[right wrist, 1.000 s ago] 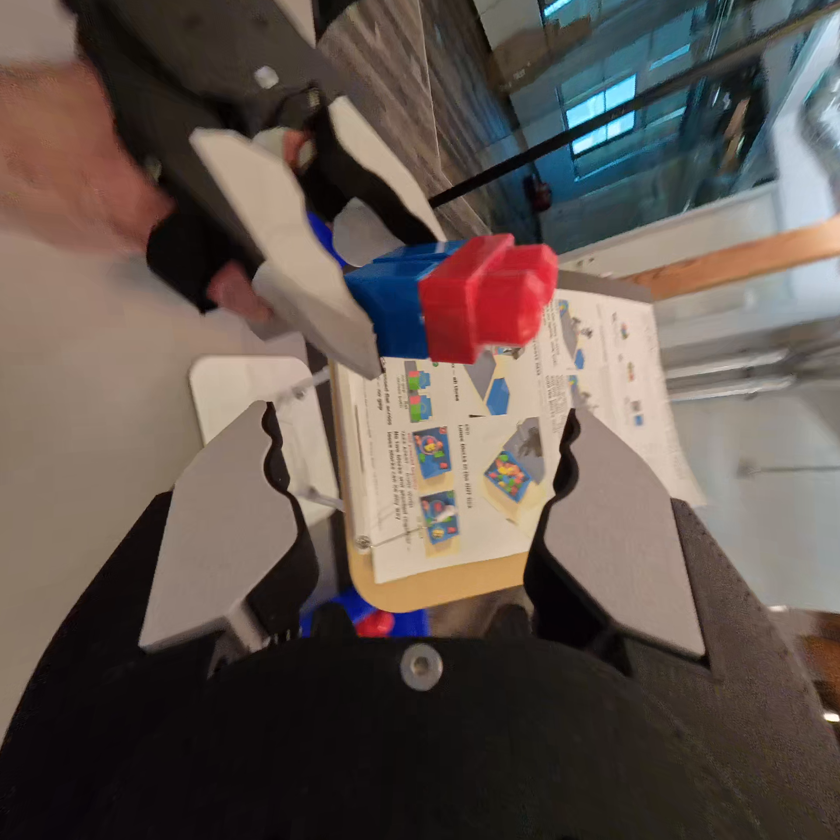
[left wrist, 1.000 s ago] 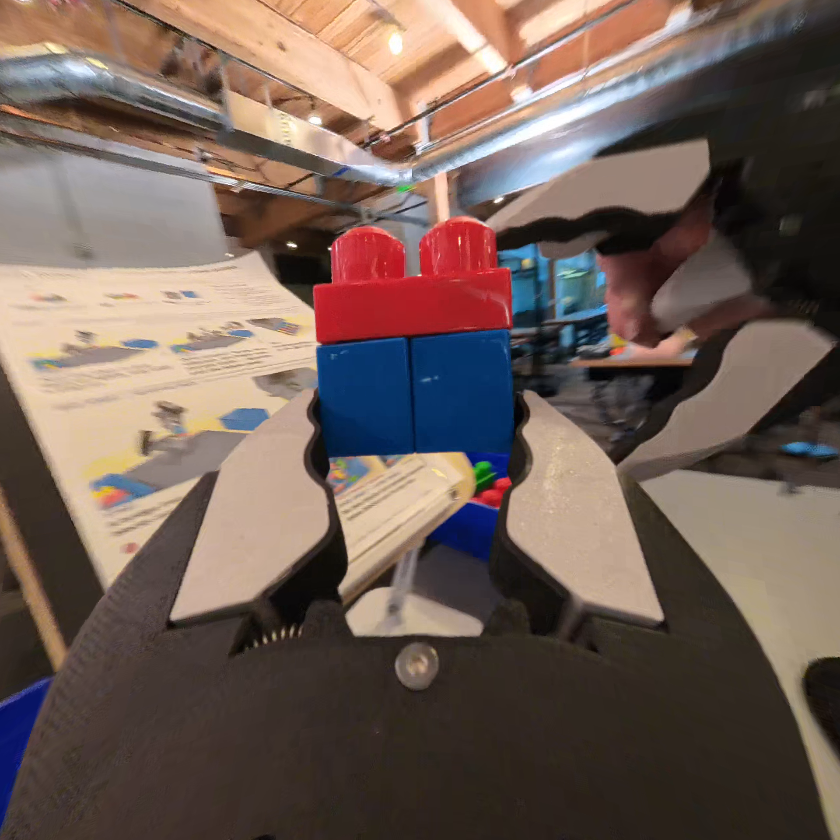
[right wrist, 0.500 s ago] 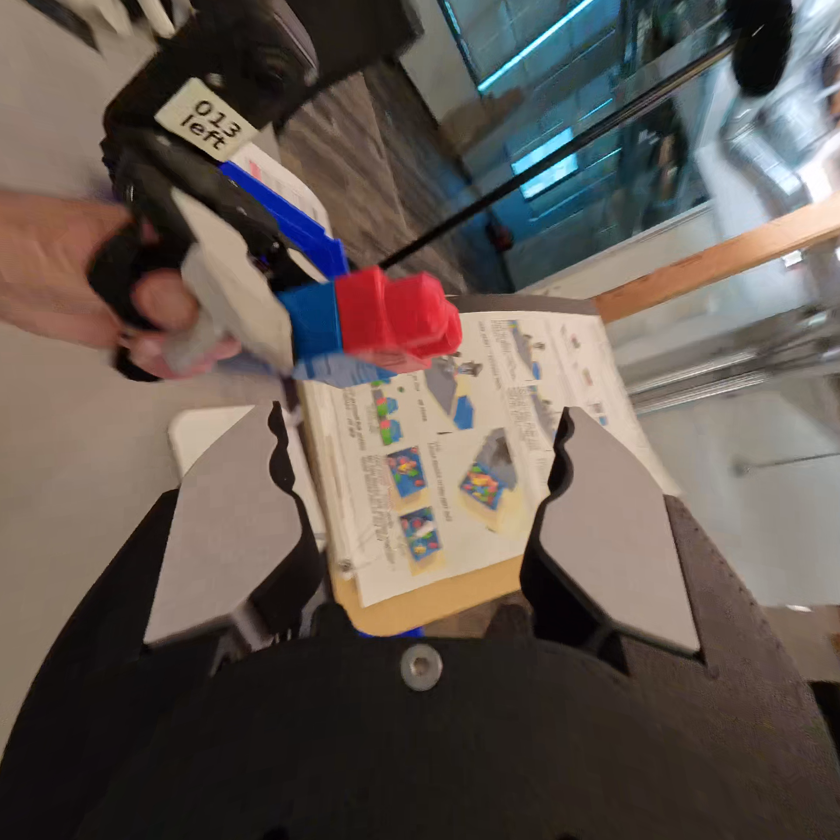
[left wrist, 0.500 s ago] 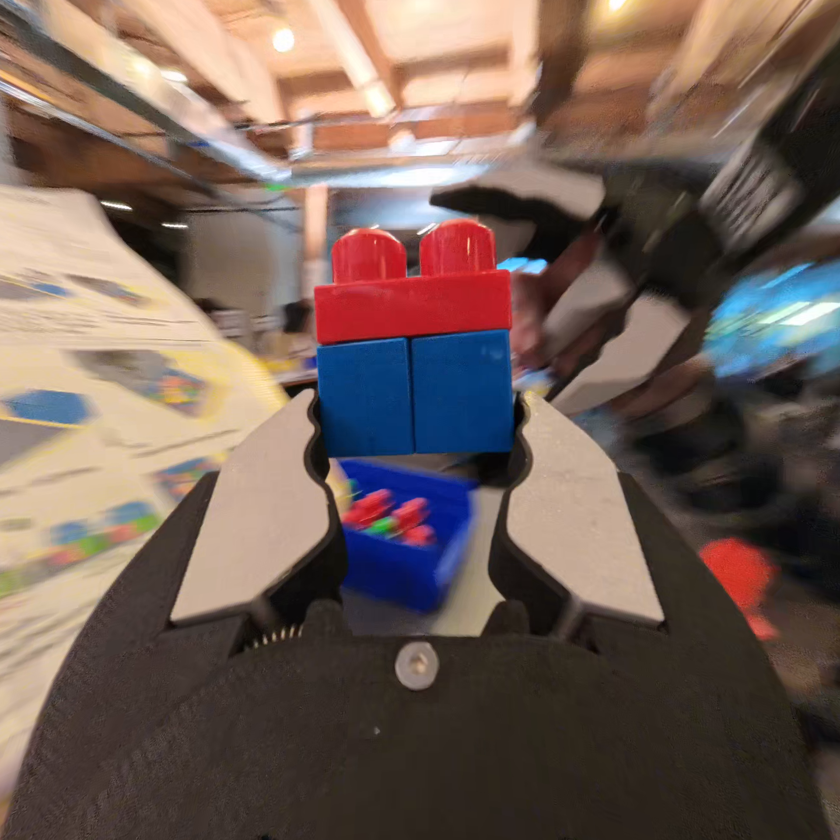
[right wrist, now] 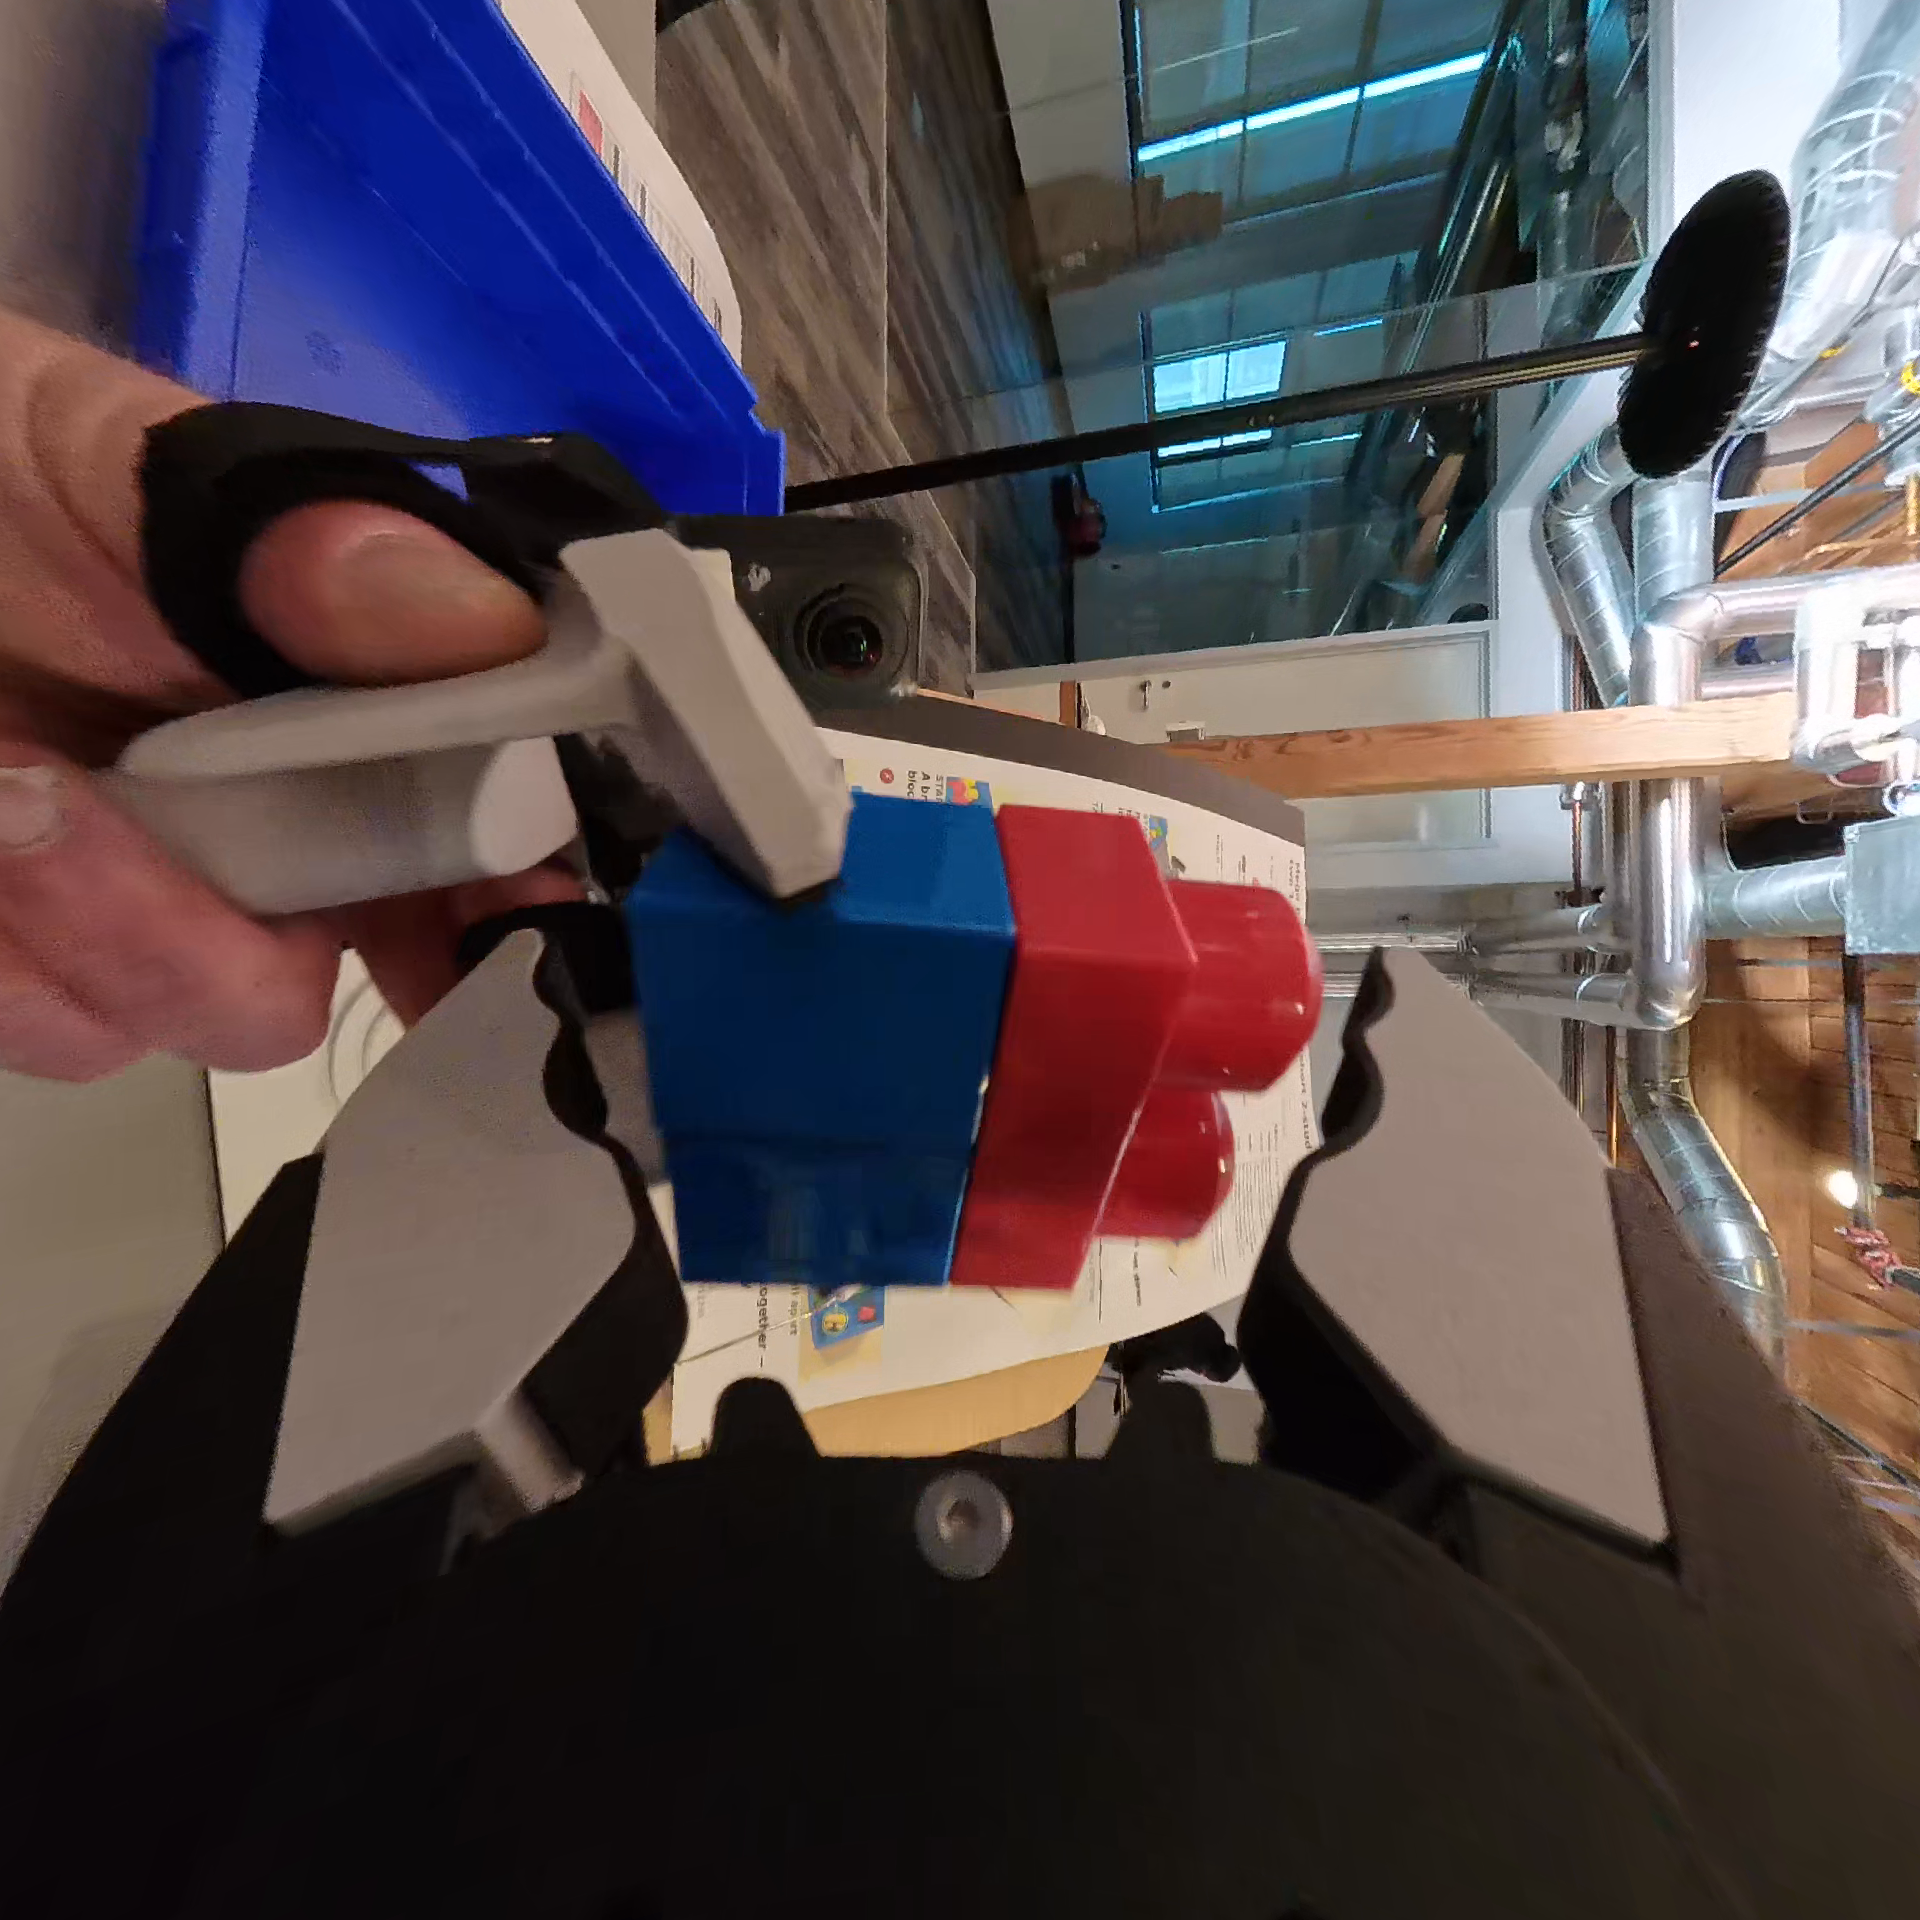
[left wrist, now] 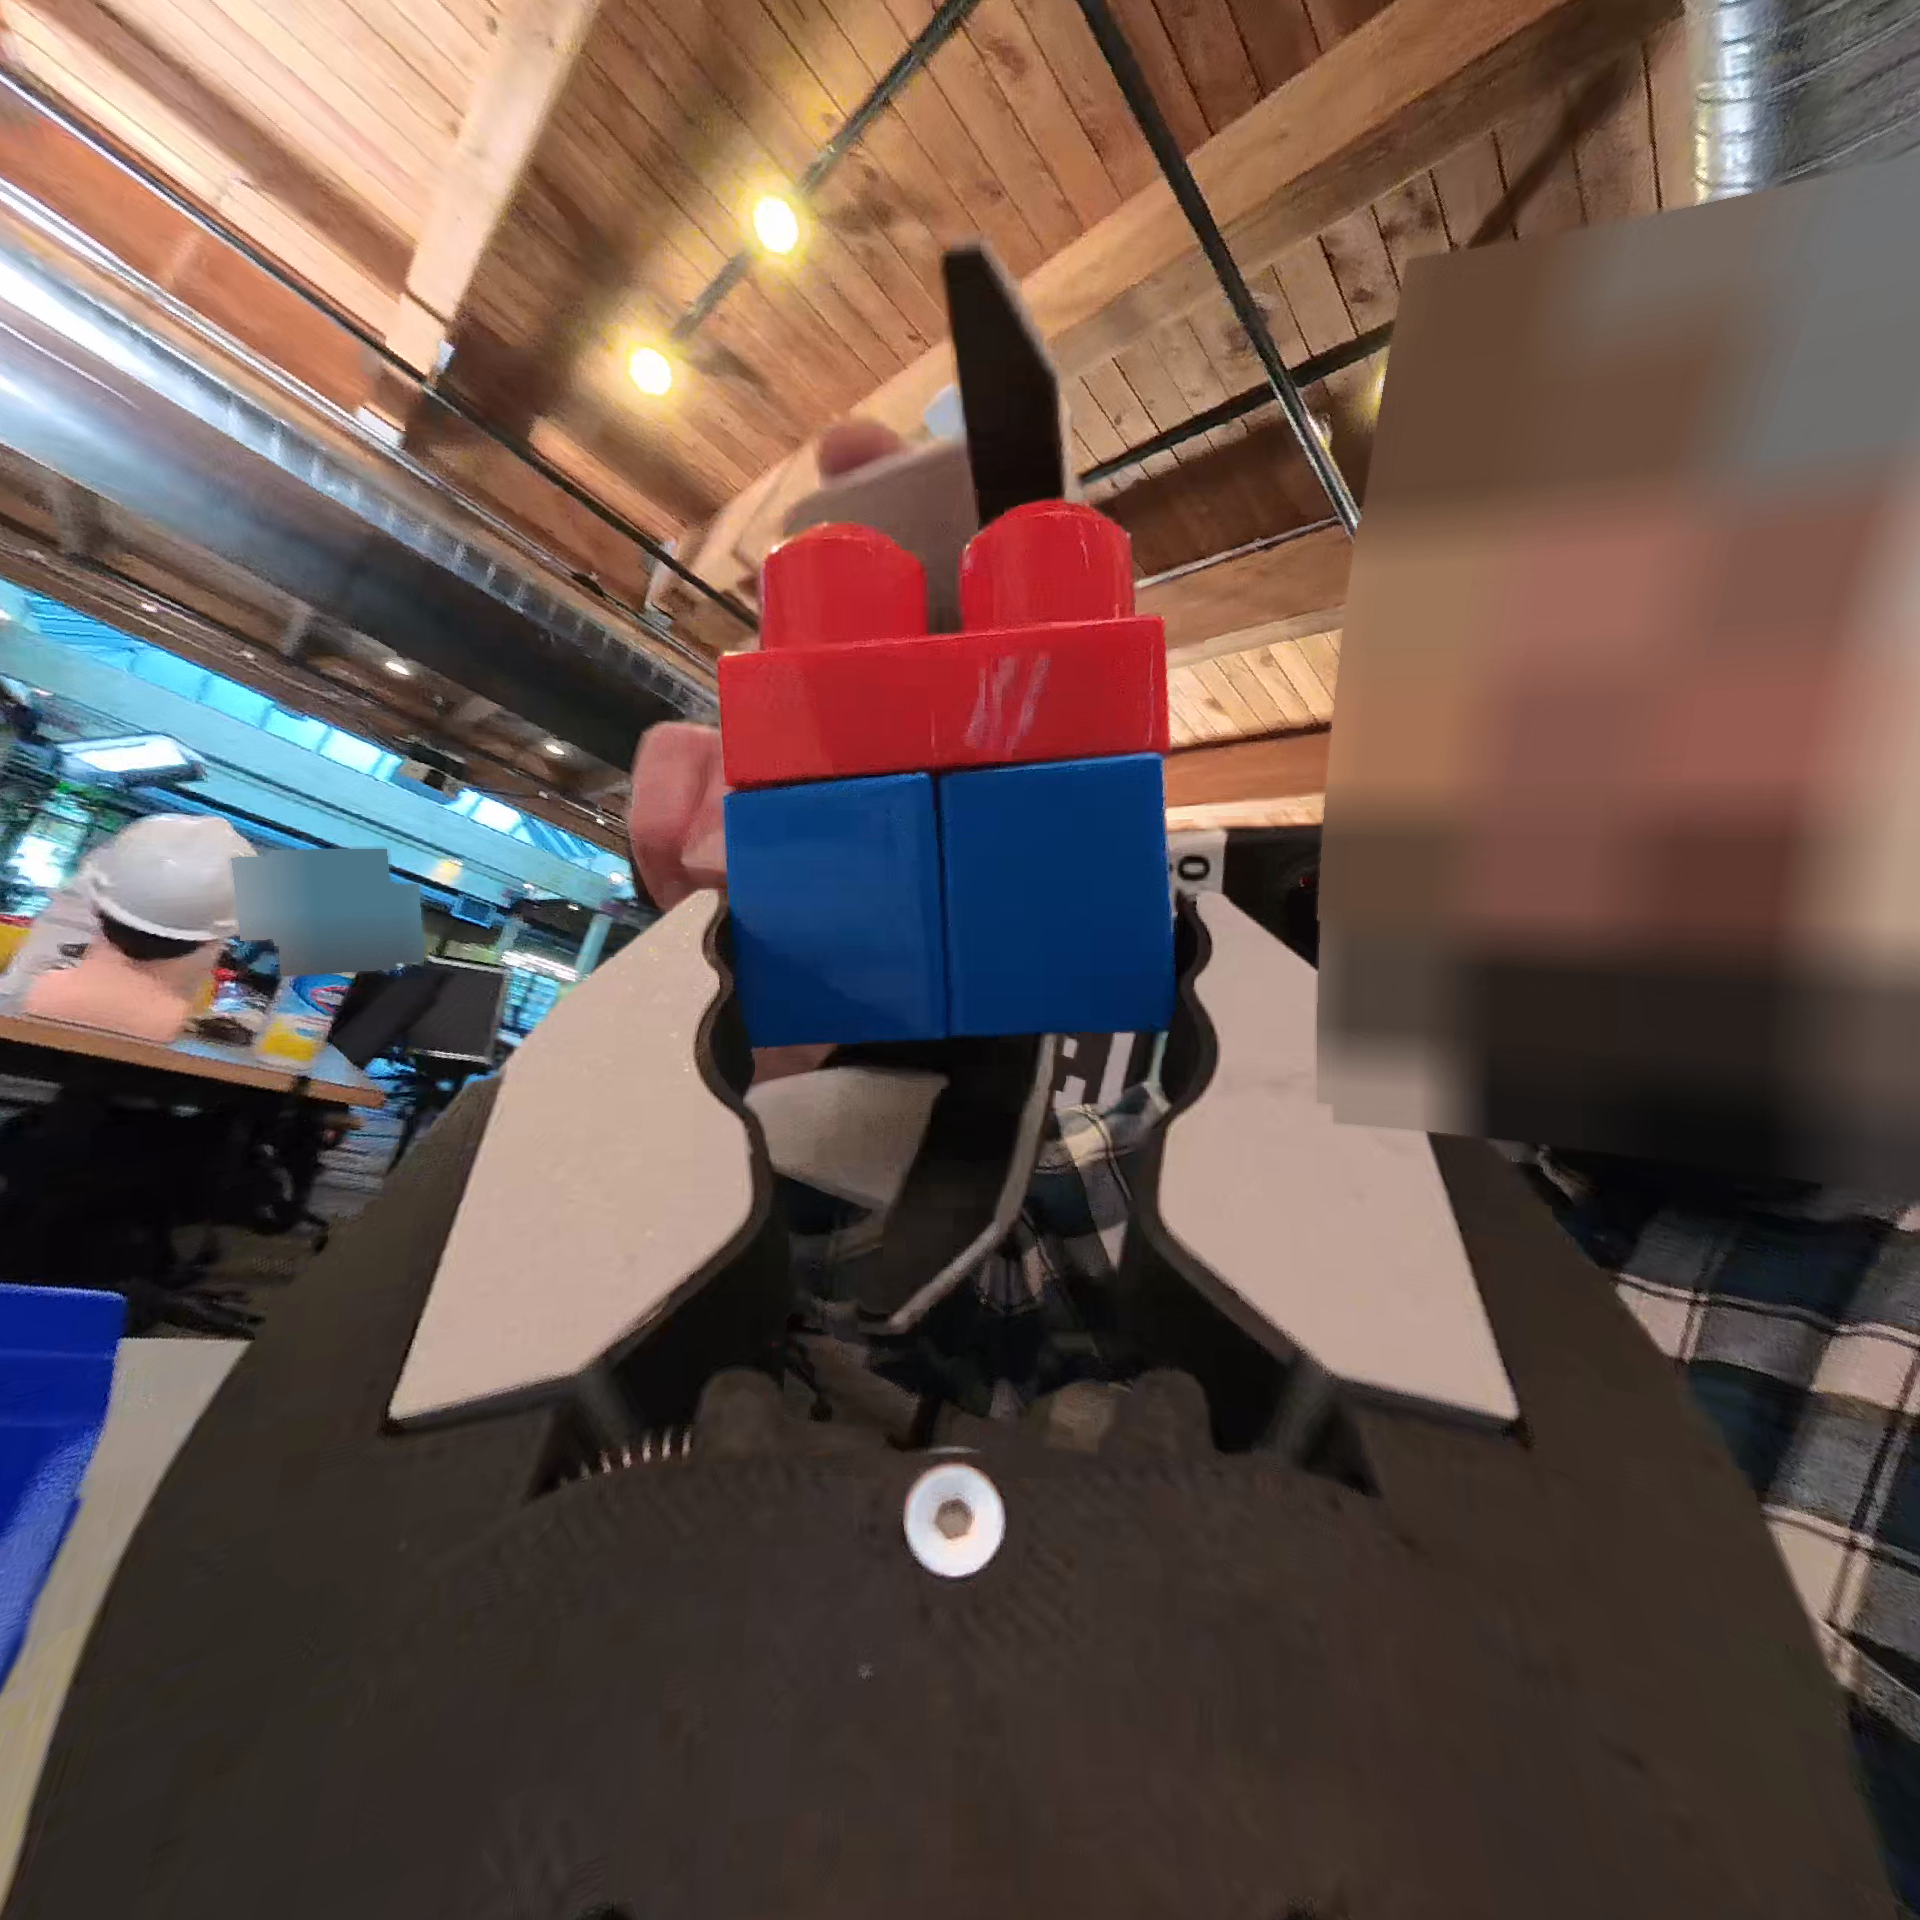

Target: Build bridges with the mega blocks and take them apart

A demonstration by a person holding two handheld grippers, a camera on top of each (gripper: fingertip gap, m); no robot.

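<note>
Jaws of my left gripper point(left wrist: 951, 966) pinch the blue blocks point(left wrist: 948, 899) under the red block point(left wrist: 943, 694); my right gripper point(right wrist: 956, 1049) stands spread around them, apart. I should close squarely on red, then pull straight.

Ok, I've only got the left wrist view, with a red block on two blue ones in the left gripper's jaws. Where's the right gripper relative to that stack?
Observer: The right gripper stands wide open. In its own view the stack lies sideways between its fingers.
Operator: Which end faces which finger?
Observer: The red block points its studs at the finger on the right of that view, with a clear gap. The blue blocks face the other finger.
Operator: Anything behind the stack?
Observer: An instruction sheet on a tan board, and a blue bin at the upper left.
</note>
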